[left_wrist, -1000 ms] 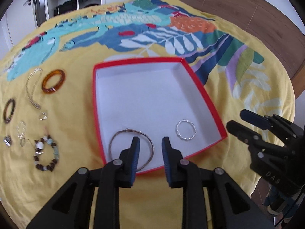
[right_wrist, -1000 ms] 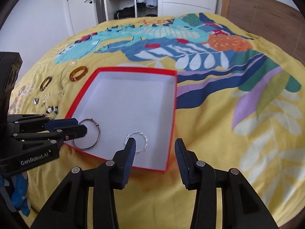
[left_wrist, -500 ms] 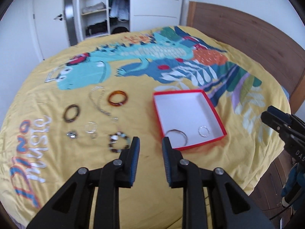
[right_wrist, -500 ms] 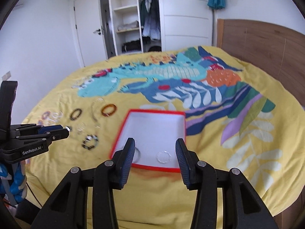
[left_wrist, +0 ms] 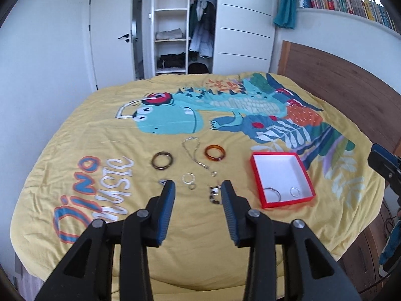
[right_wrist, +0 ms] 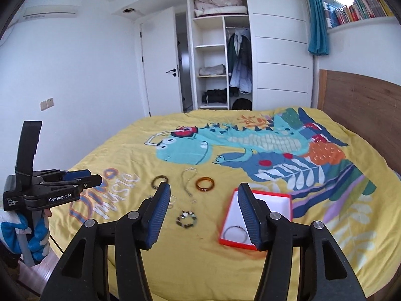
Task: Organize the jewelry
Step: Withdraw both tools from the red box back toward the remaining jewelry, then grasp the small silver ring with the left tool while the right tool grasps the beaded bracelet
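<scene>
Both our left gripper (left_wrist: 198,192) and right gripper (right_wrist: 203,202), jaws just widened, hang empty above the yellow bed (left_wrist: 105,135); the rigid, light amber resin bangle (left_wrist: 214,152) beside the red-rimmed white box (left_wrist: 260,179) suits a rim pinch.

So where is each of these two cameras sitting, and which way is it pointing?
Left wrist view: sits on the left gripper, looking forward and down over the yellow bedspread toward the wardrobe; its own open fingers show, the right gripper at the edge.
Right wrist view: sits on the right gripper, facing the same way; the left gripper and a blue glove show.
Both share: the red box holding two rings, and loose bracelets like the amber bangle.
</scene>
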{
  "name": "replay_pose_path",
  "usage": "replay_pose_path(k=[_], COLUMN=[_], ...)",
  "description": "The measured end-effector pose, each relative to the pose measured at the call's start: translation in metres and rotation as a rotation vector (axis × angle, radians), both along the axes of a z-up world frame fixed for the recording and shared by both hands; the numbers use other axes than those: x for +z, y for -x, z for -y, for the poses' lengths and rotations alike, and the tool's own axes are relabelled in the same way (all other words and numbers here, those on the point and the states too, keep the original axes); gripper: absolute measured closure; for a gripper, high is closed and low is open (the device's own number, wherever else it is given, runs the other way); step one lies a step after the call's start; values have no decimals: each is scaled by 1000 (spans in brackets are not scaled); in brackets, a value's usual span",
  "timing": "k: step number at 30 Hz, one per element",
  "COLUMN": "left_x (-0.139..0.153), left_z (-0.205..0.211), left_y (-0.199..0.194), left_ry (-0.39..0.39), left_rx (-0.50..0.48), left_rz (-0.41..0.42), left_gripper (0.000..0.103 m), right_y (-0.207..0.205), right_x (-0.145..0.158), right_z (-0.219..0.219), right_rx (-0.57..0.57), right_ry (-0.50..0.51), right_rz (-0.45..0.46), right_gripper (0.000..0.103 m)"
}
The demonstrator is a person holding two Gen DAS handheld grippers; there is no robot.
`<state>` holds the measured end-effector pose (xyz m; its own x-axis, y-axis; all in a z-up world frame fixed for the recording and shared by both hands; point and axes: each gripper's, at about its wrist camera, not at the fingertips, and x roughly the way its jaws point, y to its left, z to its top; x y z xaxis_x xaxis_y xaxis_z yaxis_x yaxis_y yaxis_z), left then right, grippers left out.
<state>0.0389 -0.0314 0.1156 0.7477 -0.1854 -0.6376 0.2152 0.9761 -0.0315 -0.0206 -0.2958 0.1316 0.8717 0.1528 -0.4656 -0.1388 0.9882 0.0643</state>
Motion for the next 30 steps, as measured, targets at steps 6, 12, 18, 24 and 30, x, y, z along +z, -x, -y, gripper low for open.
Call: replay_pose_path(k=[6,12,18,24,30], left_x=[-15,-57,-105,-155,-200], left_z=[-26,-28,-26,-19,-14], left_y=[-5,-24,-52,-90,-131], left_ry=[15,12,-2,-12,31], left_rx=[54,68,74,57,32], left_rz=[-19,-87,-155,-232,-320], left_gripper=[67,67,67,67,66], right_y=[-6,-29,-62,-104,-147], right_x=[-10,-40,-88,-143,-199], right_z=[-18,-30,-39,-44,-48], right_rx=[21,30,51,75,110], right_ry=[0,4,-16,-29,-46], right_rz=[-26,-89,-182,-276,-374], right_gripper=[45,42,42,37,26])
